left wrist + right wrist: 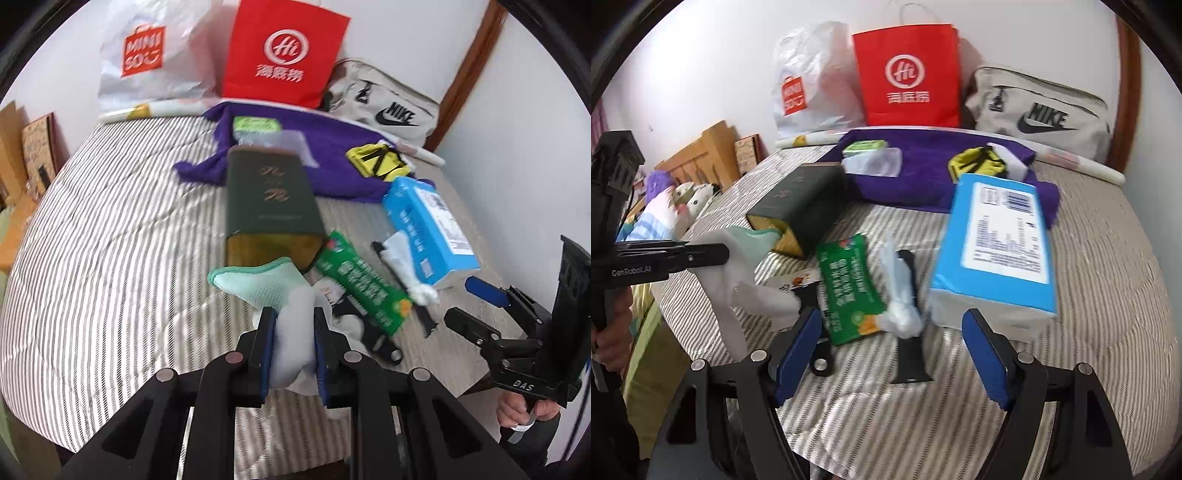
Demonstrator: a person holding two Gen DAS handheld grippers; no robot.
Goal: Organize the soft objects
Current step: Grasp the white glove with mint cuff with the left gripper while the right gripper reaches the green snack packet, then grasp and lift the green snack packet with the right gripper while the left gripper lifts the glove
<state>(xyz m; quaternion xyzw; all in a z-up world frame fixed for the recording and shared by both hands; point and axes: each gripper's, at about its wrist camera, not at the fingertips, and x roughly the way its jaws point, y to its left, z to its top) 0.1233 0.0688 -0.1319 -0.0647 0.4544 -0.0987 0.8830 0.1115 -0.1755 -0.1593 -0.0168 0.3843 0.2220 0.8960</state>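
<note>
Left gripper [291,347] clamped on mint sock [258,282], right gripper [892,350] agape, near MINISO bag [147,55] and NIKE pouch [1039,110]

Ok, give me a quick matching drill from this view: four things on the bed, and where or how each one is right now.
Things:
1. sock
2. blue tissue pack
3. red paper bag
4. yellow pouch

States:
A. lying on the purple towel
B. standing against the wall
C. clamped in the left gripper
D. just ahead of the open right gripper

Pairs: 1-C, 2-D, 3-B, 4-A
</note>
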